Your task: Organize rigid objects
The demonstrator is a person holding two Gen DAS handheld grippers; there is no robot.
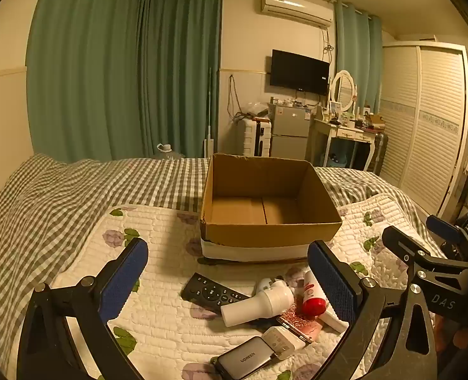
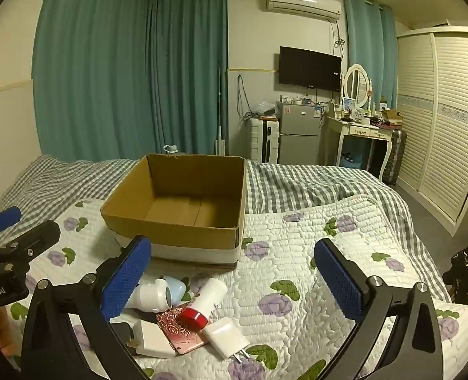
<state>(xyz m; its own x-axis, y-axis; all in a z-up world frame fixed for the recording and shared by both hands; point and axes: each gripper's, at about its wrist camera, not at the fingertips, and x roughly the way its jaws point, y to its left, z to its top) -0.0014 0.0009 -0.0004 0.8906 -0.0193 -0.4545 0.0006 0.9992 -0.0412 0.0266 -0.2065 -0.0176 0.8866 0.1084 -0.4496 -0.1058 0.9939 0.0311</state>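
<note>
An empty open cardboard box (image 1: pixel 271 231) (image 2: pixel 173 234) stands on the floral quilt. In front of it lies a pile: a black remote (image 1: pixel 211 292), a white handheld device (image 1: pixel 259 305) (image 2: pixel 153 296), a white tube with a red cap (image 1: pixel 313 294) (image 2: pixel 203 302), a pink patterned phone (image 1: pixel 300 321) (image 2: pixel 178 327), white chargers (image 1: pixel 283 340) (image 2: pixel 224 337) and a grey UGREEN charger (image 1: pixel 249 359). My left gripper (image 1: pixel 227 272) is open above the pile, holding nothing. My right gripper (image 2: pixel 232 272) is open and empty, just right of the pile.
The quilt (image 2: pixel 313 253) lies over a grey checked bedspread (image 1: pixel 75 190). The right gripper's body shows at the right of the left wrist view (image 1: pixel 423 253). Beyond the bed stand a small fridge (image 2: pixel 297 133), a dressing table (image 2: pixel 360 129) and a wardrobe (image 2: pixel 439 120).
</note>
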